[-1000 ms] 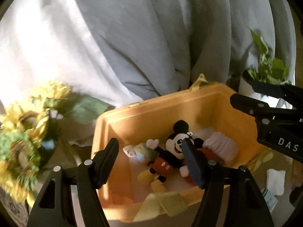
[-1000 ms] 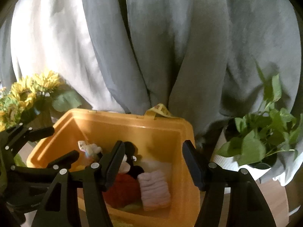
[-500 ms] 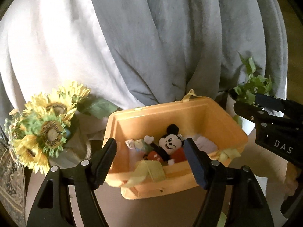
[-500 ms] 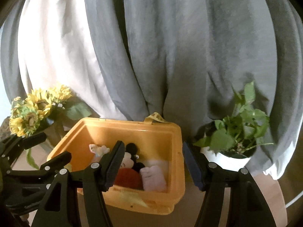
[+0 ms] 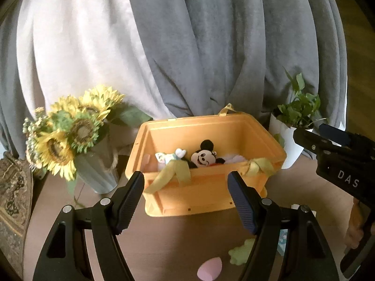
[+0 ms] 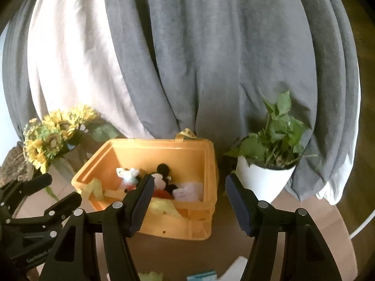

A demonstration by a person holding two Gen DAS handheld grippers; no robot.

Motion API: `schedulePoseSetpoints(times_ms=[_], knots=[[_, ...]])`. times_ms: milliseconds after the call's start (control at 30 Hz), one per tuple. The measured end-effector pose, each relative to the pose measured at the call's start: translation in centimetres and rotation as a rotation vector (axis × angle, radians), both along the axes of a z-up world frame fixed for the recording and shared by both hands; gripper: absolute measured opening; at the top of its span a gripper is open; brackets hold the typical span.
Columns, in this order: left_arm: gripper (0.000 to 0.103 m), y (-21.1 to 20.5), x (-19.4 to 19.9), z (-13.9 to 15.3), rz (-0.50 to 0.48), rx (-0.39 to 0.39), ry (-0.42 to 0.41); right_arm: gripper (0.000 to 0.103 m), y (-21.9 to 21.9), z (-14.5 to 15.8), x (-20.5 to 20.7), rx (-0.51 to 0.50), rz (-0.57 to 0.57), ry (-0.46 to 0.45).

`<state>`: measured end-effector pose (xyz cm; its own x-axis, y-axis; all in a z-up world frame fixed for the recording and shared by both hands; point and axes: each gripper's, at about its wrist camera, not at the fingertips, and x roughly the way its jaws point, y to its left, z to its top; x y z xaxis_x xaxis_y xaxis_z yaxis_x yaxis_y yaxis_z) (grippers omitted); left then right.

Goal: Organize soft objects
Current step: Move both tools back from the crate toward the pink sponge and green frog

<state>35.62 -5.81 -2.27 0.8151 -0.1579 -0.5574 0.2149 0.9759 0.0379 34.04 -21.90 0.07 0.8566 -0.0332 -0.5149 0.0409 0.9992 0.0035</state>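
Ahead, orange bin (image 5: 201, 187) of plush toys (image 5: 202, 157), beyond empty left gripper (image 5: 187, 201)

Both grippers are black plastic: the left gripper (image 5: 186, 201) has ribbed pads, silver screws behind; the right gripper (image 6: 187, 201) matches.

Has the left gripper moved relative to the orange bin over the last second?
Yes. The left gripper has backed away: the orange bin now sits wholly beyond its open, empty jaws, with bare table showing in front.
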Motion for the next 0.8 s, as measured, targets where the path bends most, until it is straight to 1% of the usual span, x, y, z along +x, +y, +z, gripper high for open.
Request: schedulePoseSetpoints(times_ms=[300,467,800], knots=[[0.074,1.0,-2.9,-1.0,0.014,0.007,0.019,0.066,0.6,-1.0,-3.2,0.031,0.024,0.010],[0.074,1.4,-4.0,-1.9,0.015,0.007,0.038,0.066,1.3,-2.0,-4.2,0.041,0.048,0.041],[0.074,1.9,-5.7,-4.5,0.007,0.050,0.069,0.066,2.2,-4.3,-5.2,0.053,0.066,0.108]])
